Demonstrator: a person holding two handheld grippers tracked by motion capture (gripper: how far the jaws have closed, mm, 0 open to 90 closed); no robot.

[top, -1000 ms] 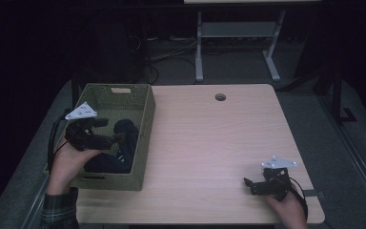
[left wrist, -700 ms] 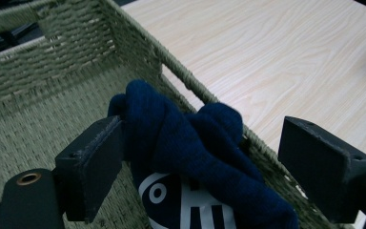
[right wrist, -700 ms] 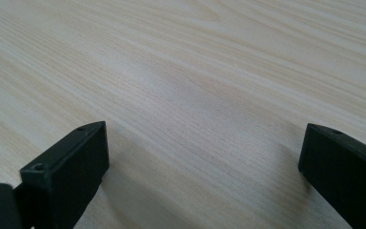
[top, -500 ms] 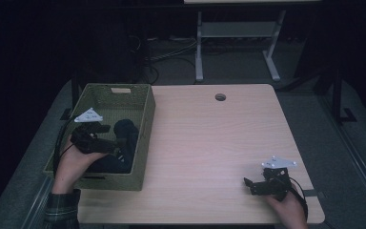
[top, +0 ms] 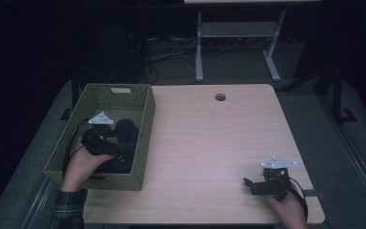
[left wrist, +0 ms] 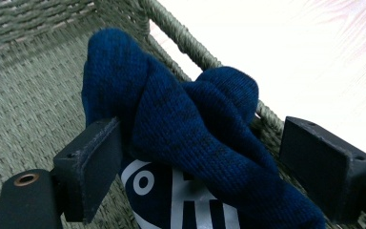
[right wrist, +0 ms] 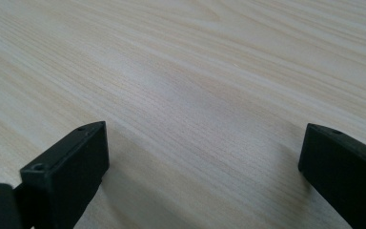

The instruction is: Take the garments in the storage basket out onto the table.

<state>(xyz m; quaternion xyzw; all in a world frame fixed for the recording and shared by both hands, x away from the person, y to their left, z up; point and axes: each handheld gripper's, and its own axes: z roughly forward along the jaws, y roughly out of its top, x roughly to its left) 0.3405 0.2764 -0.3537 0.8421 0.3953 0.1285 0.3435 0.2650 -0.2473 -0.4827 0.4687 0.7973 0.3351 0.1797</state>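
A dark blue knitted cloth [left wrist: 195, 124] with a white print lies bunched in the green woven basket [top: 145, 119] at the table's left. My left gripper [top: 122, 149] is down inside the basket, open, with its jaws on either side of the cloth [top: 126, 130]. In the left gripper view the left jaw touches the knit and the right jaw stands apart from it, near the basket wall [left wrist: 28, 86]. My right gripper [top: 249, 185] rests low over the table [top: 209, 143] near the front right corner. It is open, with bare wood [right wrist: 195, 71] between its jaws.
The basket takes up the table's left edge. A round cable hole [top: 220, 97] sits at the far middle of the table. A white desk frame [top: 233, 43] stands on the floor beyond. The room around is dark.
My left gripper has moved right and a little lower inside the basket, so the blue cloth is between its jaws. The right gripper has stayed put.
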